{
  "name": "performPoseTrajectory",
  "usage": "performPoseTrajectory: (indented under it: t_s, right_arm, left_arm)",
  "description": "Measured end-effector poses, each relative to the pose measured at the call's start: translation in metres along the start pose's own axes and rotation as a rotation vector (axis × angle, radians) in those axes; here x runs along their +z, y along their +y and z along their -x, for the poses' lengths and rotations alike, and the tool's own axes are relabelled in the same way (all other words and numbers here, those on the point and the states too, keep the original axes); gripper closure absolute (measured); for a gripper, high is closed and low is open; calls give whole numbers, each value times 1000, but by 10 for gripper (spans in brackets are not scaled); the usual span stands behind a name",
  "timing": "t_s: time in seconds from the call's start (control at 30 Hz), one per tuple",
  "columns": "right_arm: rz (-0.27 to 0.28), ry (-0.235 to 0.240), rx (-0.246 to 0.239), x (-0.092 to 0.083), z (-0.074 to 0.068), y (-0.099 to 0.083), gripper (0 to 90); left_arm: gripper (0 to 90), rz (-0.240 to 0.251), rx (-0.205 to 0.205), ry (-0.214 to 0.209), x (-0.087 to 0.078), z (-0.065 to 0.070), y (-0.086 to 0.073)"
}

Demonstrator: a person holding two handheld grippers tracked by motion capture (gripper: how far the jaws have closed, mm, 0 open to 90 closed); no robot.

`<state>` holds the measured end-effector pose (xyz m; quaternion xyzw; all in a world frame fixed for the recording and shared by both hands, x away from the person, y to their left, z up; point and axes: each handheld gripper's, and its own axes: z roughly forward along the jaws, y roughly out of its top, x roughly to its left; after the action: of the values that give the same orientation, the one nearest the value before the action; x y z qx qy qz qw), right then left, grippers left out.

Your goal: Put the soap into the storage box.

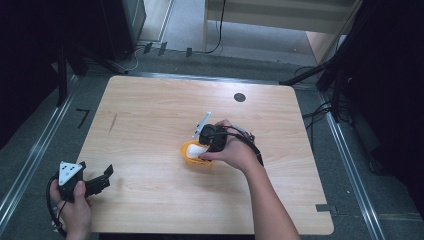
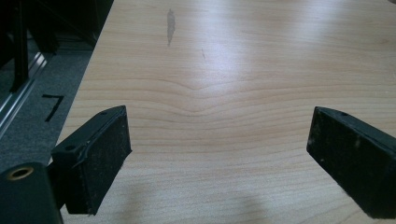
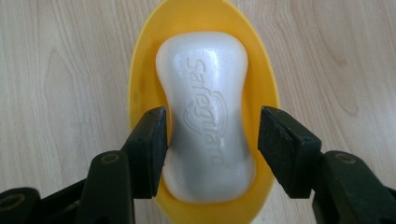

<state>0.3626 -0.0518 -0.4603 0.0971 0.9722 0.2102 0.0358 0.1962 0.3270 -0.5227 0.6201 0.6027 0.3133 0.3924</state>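
Note:
A white bar of soap (image 3: 205, 116) stamped "Safeguard" lies in a yellow oval dish (image 3: 140, 70) on the wooden table. My right gripper (image 3: 212, 116) points down at it, open, one jaw on each side of the soap's narrow waist. The left jaw is at the soap's edge and the right jaw stands a little off it. From the high view, the right gripper (image 1: 210, 137) hangs over the dish (image 1: 187, 152) and soap (image 1: 197, 151) near the table's middle. My left gripper (image 1: 95, 169) is held at the front left corner, open (image 2: 217, 135) over bare wood.
The table (image 1: 150, 100) carries a dark round hole (image 1: 239, 97) at the back and a dark streak (image 1: 113, 122) at the left. Black stands and cables (image 1: 320, 110) sit on the floor to the right. A tape mark (image 1: 82, 116) lies on the floor at left.

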Motion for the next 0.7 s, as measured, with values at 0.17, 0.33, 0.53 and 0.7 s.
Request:
performPoseTrajectory:
  t_s: [0.17, 0.33, 0.53, 0.7]
  right_arm:
    - [30, -14, 31, -10, 0, -10, 441]
    - [60, -21, 57, -19, 2, -22, 441]
    - [82, -48, 89, -30, 4, -38, 433]
    - [94, -58, 113, -35, 5, -52, 423]
  left_arm:
    - [68, -1, 3, 3, 0, 0, 0]
    - [68, 0, 5, 3, 0, 1, 0]
    - [68, -1, 7, 4, 0, 1, 0]
    - [68, -1, 8, 5, 0, 1, 0]
